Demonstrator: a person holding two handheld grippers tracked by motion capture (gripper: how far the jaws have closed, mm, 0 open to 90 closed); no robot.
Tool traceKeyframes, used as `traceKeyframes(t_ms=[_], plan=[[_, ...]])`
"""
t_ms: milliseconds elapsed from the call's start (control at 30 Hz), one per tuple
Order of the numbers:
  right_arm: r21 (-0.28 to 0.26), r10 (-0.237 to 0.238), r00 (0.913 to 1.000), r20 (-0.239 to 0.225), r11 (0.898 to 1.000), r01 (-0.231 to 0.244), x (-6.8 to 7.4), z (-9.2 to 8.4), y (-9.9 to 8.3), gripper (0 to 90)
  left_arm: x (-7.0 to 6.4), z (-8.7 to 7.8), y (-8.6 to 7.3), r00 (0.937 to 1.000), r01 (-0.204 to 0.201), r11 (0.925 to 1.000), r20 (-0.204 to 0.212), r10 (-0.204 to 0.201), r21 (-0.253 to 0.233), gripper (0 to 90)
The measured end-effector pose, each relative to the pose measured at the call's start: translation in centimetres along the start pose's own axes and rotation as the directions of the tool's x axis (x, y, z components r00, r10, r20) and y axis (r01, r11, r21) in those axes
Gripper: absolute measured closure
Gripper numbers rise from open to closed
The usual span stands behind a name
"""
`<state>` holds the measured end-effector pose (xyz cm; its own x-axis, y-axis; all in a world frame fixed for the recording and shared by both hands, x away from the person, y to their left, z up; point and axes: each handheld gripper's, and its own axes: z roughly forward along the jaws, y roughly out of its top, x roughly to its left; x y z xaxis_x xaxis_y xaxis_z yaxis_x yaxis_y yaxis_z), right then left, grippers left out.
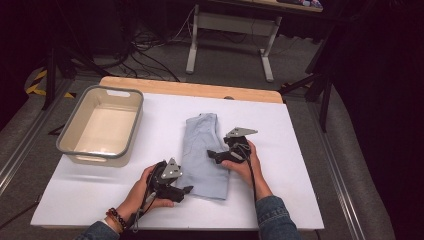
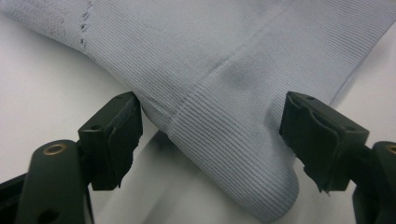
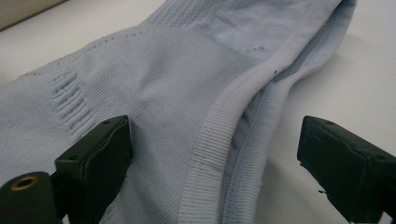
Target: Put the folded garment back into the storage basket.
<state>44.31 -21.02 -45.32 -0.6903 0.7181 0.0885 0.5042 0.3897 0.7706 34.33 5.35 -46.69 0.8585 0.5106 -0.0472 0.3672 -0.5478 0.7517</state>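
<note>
A pale blue ribbed garment (image 1: pixel 205 150) lies folded flat on the white table (image 1: pixel 75 190). My left gripper (image 1: pixel 187 190) sits at the garment's near left corner, held in a hand. In the left gripper view that corner (image 2: pixel 210 70) lies between the open jaws of the left gripper (image 2: pixel 212 116), whose pads do not press it. My right gripper (image 1: pixel 210 154) rests over the garment's right edge. In the right gripper view the thick hem (image 3: pixel 219 135) runs between the wide-open jaws of the right gripper (image 3: pixel 217 135).
A grey-rimmed beige plastic bin (image 1: pixel 95 155) stands empty at the table's left. A bare wooden strip (image 1: pixel 190 89) shows along the far edge. Beyond it are desk legs (image 1: pixel 192 50) and cables on the floor.
</note>
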Motion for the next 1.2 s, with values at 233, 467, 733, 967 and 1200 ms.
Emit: traceKeyframes(t_ms=[233, 467, 733, 967, 1200], plan=[[0.040, 0.039, 0.9981, -0.048, 0.999, -0.037, -0.4, 0.9, -0.2, 11.2, 0.1, 0.0, 0.0, 0.9992, 0.003, 1.0000, 0.040, -0.002, -0.002, 33.4], [0.063, 0.030, 0.9931, -0.113, 0.998, -0.023, -0.2, 0.8, 0.0, 30.4, 0.1, 0.0, 0.1, 0.9981, -0.012, 0.9999, 0.061, 0.012, -0.003, 42.9], [0.072, 0.050, 0.9748, -0.217, 0.997, -0.035, -0.2, 0.8, -0.1, 58.8, -0.1, 0.0, 0.1, 0.9969, -0.029, 0.9995, 0.073, 0.029, -0.009, 54.7], [0.053, 0.024, 0.9735, -0.227, 0.999, -0.012, 0.2, 0.3, 0.1, 67.3, -0.2, -0.1, 0.2, 0.9971, -0.054, 0.9983, 0.053, 0.055, -0.022, 69.3], [0.012, -0.024, 0.9749, -0.221, 1.000, 0.027, 0.6, -0.4, 0.2, 69.4, -0.4, -0.3, 0.1, 0.9961, -0.077, 0.9966, 0.043, 0.078, -0.030, 73.0]])
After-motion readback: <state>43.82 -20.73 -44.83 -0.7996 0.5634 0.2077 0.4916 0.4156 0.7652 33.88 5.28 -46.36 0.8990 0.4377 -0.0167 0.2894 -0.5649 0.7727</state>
